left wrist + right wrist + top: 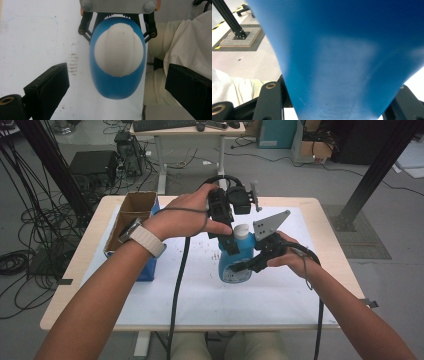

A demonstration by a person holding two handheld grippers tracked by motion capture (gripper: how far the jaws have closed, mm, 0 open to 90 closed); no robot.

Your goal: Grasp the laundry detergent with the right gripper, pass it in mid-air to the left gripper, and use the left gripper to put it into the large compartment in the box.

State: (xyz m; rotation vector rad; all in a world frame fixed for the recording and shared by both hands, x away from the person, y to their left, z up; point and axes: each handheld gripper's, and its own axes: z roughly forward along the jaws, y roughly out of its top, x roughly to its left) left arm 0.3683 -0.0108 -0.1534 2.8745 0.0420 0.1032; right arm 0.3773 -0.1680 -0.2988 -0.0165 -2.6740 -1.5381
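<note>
I note the right gripper clamped on the lower body of the blue bottle, its jaws pressed against both sides of the bottle in the right gripper view. The bottle stands upright on the white sheet near the middle of the tabletop. Above it, my left gripper hangs over the white cap, jaws spread wide and clear of the cap on either side. Farther left, an open cardboard box sits at the tabletop edge.
</note>
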